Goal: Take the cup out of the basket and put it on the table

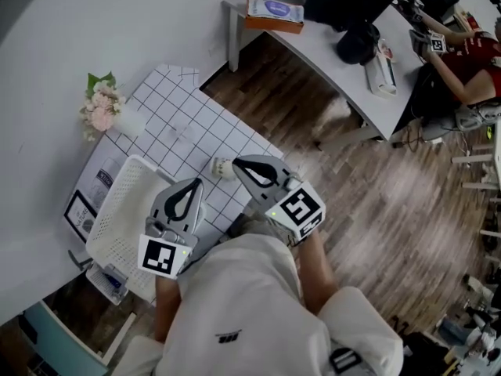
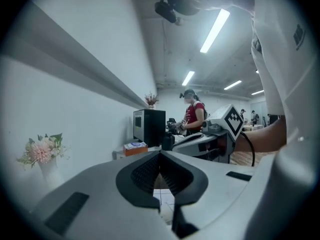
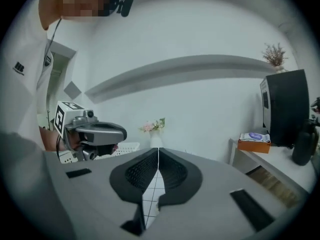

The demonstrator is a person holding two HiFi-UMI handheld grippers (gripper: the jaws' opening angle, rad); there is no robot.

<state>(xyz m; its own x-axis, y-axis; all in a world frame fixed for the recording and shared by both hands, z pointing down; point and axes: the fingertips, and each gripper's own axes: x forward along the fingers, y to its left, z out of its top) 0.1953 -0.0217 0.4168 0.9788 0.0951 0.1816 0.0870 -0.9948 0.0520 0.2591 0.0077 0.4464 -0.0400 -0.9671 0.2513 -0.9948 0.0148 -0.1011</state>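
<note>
Though closed (empty), right hand-held gripper near cup; apart.

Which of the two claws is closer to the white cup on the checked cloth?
The right claw: in the head view its shut tips show right beside the cup, while the left claw sits further back, by the white basket.

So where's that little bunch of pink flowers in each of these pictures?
Head view: the flowers are at the left, a little above the middle.
Left gripper view: the flowers are low at the left edge.
Right gripper view: the flowers are small, near the middle.
Shared landmark: the orange box, right of the flowers in all three.
</note>
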